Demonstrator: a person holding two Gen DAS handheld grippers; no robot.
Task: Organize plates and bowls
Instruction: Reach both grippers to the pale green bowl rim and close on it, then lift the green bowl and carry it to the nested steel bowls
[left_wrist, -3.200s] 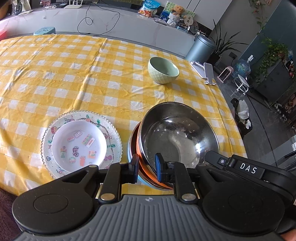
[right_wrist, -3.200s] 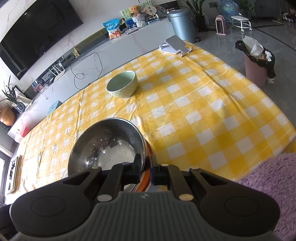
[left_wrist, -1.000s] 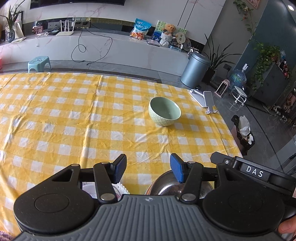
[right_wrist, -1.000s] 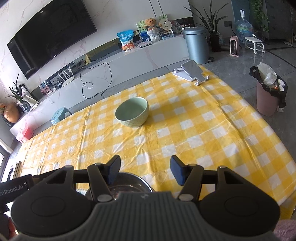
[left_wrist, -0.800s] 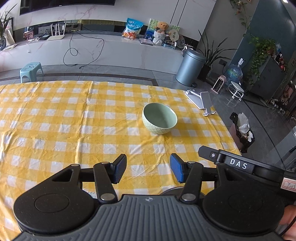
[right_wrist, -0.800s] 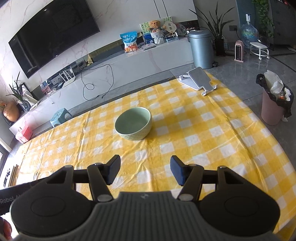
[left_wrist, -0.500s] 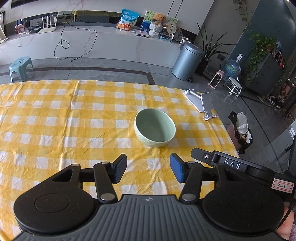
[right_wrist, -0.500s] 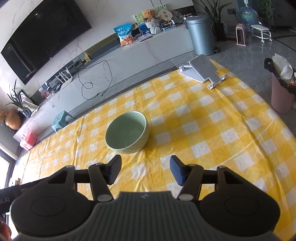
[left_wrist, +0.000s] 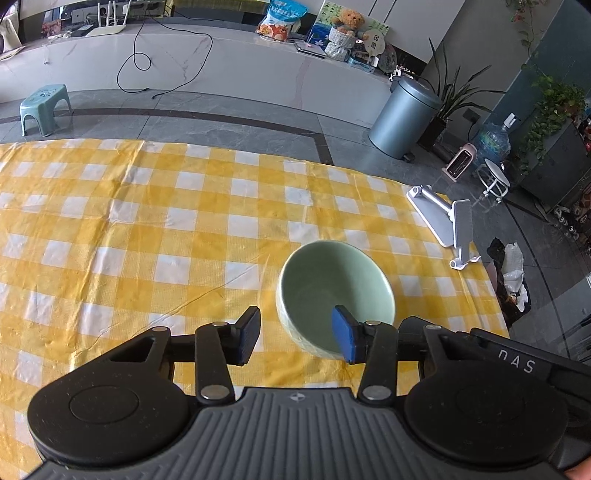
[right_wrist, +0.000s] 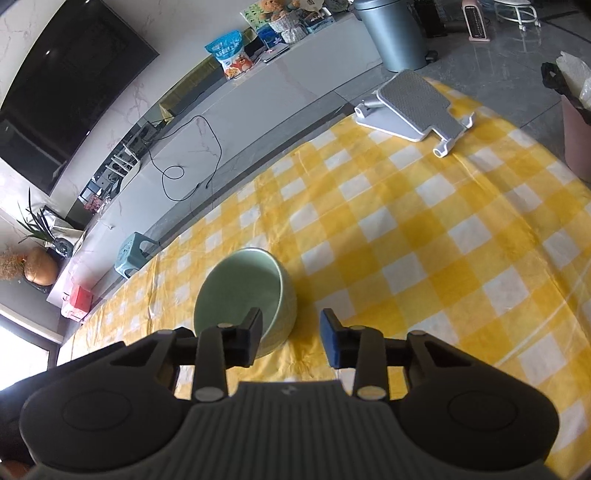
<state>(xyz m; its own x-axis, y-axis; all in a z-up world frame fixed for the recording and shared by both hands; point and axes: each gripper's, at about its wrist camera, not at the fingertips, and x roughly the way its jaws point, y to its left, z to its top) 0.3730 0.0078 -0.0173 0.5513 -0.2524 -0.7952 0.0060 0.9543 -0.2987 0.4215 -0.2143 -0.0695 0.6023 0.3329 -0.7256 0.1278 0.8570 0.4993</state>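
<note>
Both tools converge on one item, a pale green ceramic bowl (left_wrist: 334, 295) standing upright on the table (left_wrist: 110, 229), right of centre and toward the far half of the yellow-and-white checked cloth.

The left hand-held gripper (left_wrist: 295, 338) straddles the bowl's near left wall: its right pad lies over the interior, its left pad outside on the cloth side. The right hand-held gripper (right_wrist: 291, 341) mirrors this on the bowl's right wall, one pad over the interior, the other outside. Each pair of jaws has just been closing, with the bowl wall between them. The jaws stand apart; no pad appears to press the ceramic, though contact at the inner pads cannot be ruled out from these angles. The placement suggests a two-sided rim lift, probably to carry the bowl to its stack.

The bowl is empty, with a smooth glazed inside and a faintly patterned outside
</note>
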